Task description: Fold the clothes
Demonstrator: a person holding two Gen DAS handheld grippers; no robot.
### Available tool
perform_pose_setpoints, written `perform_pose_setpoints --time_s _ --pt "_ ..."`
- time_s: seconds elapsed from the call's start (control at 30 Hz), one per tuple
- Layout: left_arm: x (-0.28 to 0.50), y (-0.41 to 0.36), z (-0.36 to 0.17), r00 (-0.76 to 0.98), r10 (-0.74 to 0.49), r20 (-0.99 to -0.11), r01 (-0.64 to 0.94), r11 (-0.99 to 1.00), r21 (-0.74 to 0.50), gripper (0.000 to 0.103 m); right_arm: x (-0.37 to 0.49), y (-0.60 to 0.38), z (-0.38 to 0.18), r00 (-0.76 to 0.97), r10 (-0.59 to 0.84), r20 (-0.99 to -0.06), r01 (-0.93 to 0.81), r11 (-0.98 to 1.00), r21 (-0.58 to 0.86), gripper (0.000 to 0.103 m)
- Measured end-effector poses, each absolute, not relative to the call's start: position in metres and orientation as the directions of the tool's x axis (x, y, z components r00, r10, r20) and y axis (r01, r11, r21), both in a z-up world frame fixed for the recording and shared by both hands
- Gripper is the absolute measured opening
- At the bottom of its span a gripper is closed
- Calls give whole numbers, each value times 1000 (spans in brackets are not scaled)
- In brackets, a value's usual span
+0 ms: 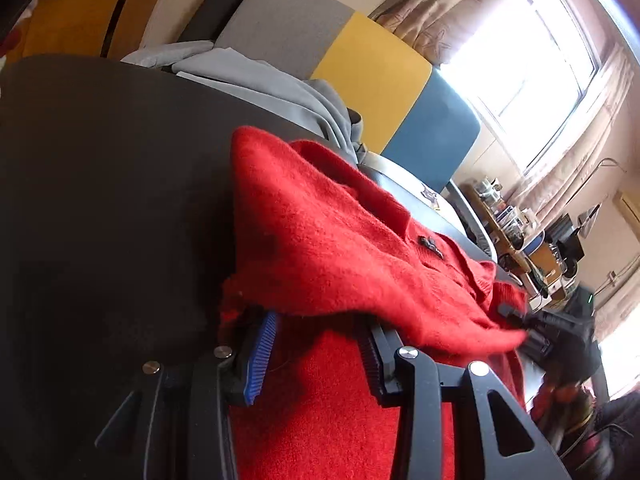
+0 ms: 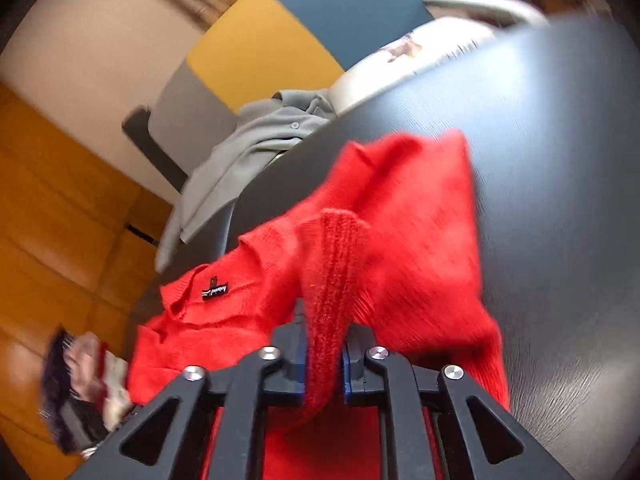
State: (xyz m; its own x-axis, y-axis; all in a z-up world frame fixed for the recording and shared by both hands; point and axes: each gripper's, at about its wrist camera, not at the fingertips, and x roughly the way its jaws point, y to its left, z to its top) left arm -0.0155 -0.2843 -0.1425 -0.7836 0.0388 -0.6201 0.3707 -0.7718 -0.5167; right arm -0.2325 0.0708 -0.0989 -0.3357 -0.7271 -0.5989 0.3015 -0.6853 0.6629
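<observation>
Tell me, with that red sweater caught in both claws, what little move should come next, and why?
Probably carry the ribbed edge across and lay it flat. The right gripper pinches the red sweater by that edge, the left gripper has cloth between its jaws, and the sweater lies bunched on the dark table.

The left gripper [image 1: 316,356] is black, built of flat angled arms with triangular cut-outs, joined by round silver screws [image 1: 407,353]. Its fingers carry ribbed blue pads [image 1: 262,356] on their inner faces. The right gripper [image 2: 324,360] has the same build: black arms with triangular openings, silver screws [image 2: 378,353] at the joints just behind the fingers, and blue pads [image 2: 347,376] showing as thin strips along the inner edges of the fingers.
</observation>
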Motion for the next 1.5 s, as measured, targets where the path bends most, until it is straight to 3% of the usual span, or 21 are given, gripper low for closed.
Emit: perform_pose_setpoints --time_s 0.03,0.17,0.2,0.27,0.37,0.53,0.67,0.8,0.93,1.07,1.13,1.2,1.23,1.27,1.4,1.5 --pt "-14 -283 -142 -788 47 -614 360 -774 -521 40 -232 75 -99 -337 -742 -580 288 -667 687 19" --pt "-7 -278 -138 -806 87 -586 312 -778 -545 47 -234 80 -97 -338 -760 -556 270 -644 716 49" --pt "-5 -275 -138 -809 96 -580 302 -778 -550 49 -235 77 -96 -330 -752 -571 271 -655 705 50" --pt "-4 -273 -140 -795 108 -597 305 -780 -547 50 -237 72 -95 -324 -716 -619 279 -697 660 44" --pt "1 -272 -139 -781 146 -607 283 -784 -552 50 -238 64 -94 -318 -646 -694 305 -763 570 9" --pt "15 -291 -90 -838 137 -529 175 -850 -497 50 -232 54 -77 -299 -604 -739 405 -781 475 10" --pt "-26 -297 -43 -829 90 -552 62 -966 -250 51 -230 54 -76 -262 -600 -755 451 -768 454 19" --pt "-83 -282 -37 -747 107 -656 -105 -994 -42 53 -228 66 -85 -219 -653 -725 432 -731 528 47" --pt "-131 -250 -65 -612 90 -785 -276 -955 105 53 -224 65 -90 -185 -684 -706 463 -694 551 56" --pt "-151 -237 -95 -507 78 -858 -364 -922 131 53 -220 65 -88 -164 -701 -694 500 -665 554 60" --pt "-157 -236 -105 -461 95 -882 -385 -917 102 53 -215 62 -86 -177 -684 -708 531 -672 516 56" --pt "-159 -235 -111 -422 122 -898 -399 -915 64 44 -209 60 -84 -213 -642 -737 560 -698 446 29" --pt "-156 -234 -112 -426 123 -896 -399 -915 65 41 -207 60 -84 -223 -627 -746 567 -706 424 22" --pt "-152 -233 -113 -434 121 -893 -397 -915 69 31 -205 60 -84 -232 -620 -750 570 -711 412 14" --pt "-134 -231 -103 -502 102 -859 -359 -928 99 8 -199 64 -78 -270 -609 -746 573 -724 383 10" --pt "-121 -233 -87 -570 100 -815 -305 -947 97 7 -193 63 -62 -304 -610 -732 593 -722 356 9"
